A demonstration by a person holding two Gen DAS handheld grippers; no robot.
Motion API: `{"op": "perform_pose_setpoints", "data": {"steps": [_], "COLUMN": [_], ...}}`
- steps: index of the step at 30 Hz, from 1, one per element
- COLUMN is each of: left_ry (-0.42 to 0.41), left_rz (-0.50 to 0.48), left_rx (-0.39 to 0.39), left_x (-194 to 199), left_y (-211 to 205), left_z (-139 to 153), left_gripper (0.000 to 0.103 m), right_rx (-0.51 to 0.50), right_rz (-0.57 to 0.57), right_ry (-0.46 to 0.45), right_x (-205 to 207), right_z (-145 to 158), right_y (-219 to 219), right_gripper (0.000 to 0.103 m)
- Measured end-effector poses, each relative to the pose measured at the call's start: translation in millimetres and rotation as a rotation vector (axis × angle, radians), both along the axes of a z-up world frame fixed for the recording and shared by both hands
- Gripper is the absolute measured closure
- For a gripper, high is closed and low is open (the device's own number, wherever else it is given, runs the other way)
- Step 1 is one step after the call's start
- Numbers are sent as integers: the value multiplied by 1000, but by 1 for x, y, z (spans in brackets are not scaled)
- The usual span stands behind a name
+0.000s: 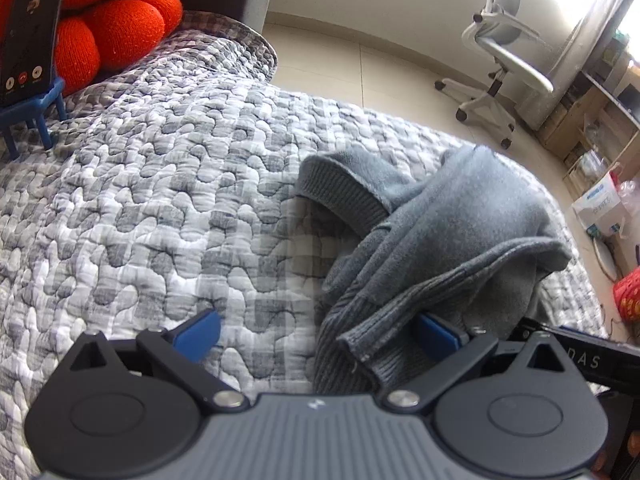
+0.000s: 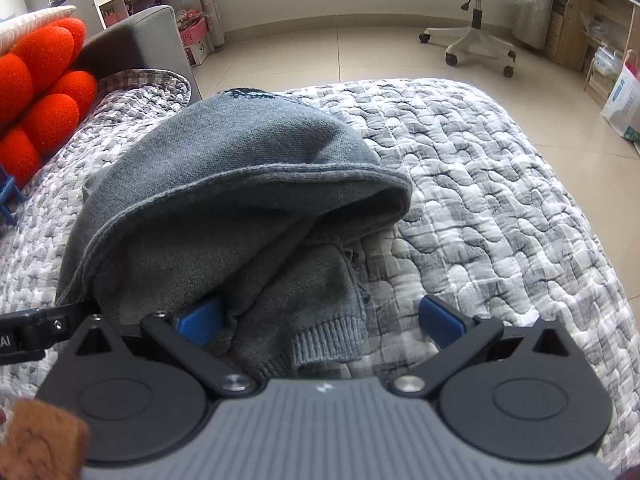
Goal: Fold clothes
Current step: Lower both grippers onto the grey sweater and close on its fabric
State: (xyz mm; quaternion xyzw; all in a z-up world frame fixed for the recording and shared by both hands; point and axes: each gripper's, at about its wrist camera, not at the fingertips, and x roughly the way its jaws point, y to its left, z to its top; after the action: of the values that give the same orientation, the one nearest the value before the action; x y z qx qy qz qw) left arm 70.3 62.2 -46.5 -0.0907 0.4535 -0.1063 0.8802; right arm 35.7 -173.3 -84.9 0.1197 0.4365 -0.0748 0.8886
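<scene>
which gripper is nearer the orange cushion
Left. The left gripper is open on the sweater's side toward the orange cushion; the right gripper, also open, sits on the sweater's far side from it.

Legible text: "DAS" on the black bar (image 1: 592, 354) at right edge, left wrist view; "AI" on the black bar (image 2: 16, 340) at left edge, right wrist view.

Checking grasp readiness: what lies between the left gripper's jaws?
In the left wrist view, the left gripper is open; between its jaws lie bare quilt and the grey sweater's ribbed hem.
</scene>
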Motion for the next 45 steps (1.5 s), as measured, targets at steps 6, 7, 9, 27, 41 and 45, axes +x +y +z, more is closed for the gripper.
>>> {"op": "perform_pose_setpoints", "data": {"steps": [6, 7, 9, 27, 41, 45], "left_ry": [-112, -113, -106, 62, 96, 85], "left_rz": [52, 58, 76, 195, 224, 199], "left_rx": [-63, -74, -92, -268, -380, -379], "left_x": [-4, -3, -2, 9, 14, 12], "left_y": [14, 16, 19, 37, 38, 30], "left_z": [20, 21, 21, -2, -8, -6], "left_gripper": [5, 7, 11, 30, 40, 41], "right_rx": [149, 160, 181, 394, 361, 342], "right_rz": [-44, -45, -43, 0, -55, -79], "right_ry": [-89, -106, -140, -252, -218, -212], "right_x": [-10, -12, -15, -8, -21, -33], "right_z": [15, 18, 24, 39, 29, 33], "right_y": [-9, -8, -4, 33, 9, -4], "right_gripper": [2, 3, 7, 33, 97, 97]}}
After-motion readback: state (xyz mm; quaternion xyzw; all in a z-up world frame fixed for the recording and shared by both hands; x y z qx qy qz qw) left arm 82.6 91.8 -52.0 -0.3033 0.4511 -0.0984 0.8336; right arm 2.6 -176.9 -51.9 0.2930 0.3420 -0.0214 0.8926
